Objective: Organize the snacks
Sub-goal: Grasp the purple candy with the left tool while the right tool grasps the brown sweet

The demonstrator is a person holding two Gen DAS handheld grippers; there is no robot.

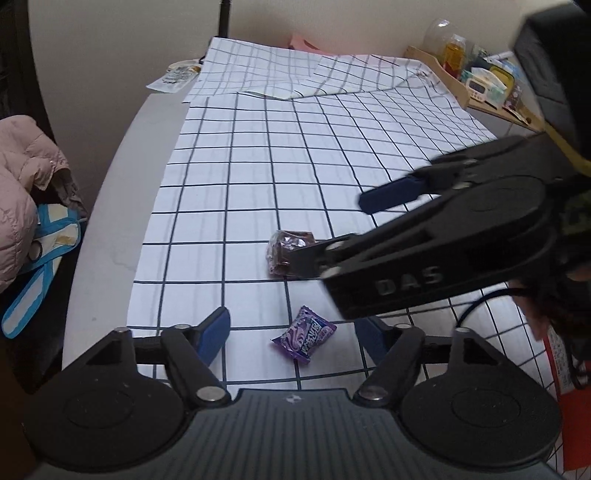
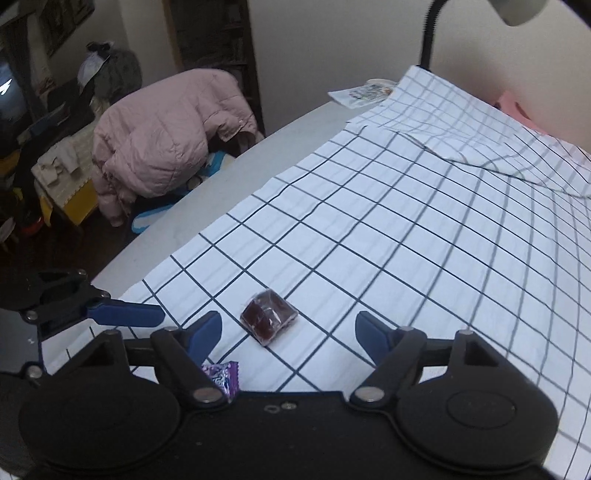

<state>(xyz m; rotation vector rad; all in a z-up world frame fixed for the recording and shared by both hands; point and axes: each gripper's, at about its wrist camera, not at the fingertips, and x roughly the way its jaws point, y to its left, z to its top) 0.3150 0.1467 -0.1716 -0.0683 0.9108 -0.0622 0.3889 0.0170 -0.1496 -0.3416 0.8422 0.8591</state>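
Note:
A purple candy wrapper (image 1: pixel 304 334) lies on the checked cloth (image 1: pixel 258 177), between the blue pads of my left gripper (image 1: pixel 293 332), which is open and touches nothing. Just beyond it sits a clear pack of dark brown snack (image 1: pixel 290 254). My right gripper (image 1: pixel 328 232) reaches in from the right and straddles that pack. In the right wrist view the brown pack (image 2: pixel 268 319) lies between the fingers of the right gripper (image 2: pixel 290 325), left of middle, with gaps on both sides. The purple wrapper (image 2: pixel 221 376) peeks out below its left finger. One left-gripper finger (image 2: pixel 125 314) shows at the left.
A folded part of the cloth (image 1: pixel 332 74) lies at the back. A wooden tray (image 1: pixel 461 92) with bottles and jars stands back right. A printed packet (image 1: pixel 177 75) and a lamp pole (image 1: pixel 223 18) are back left. A pink jacket (image 2: pixel 162 129) hangs beyond the table's left edge (image 1: pixel 110 206).

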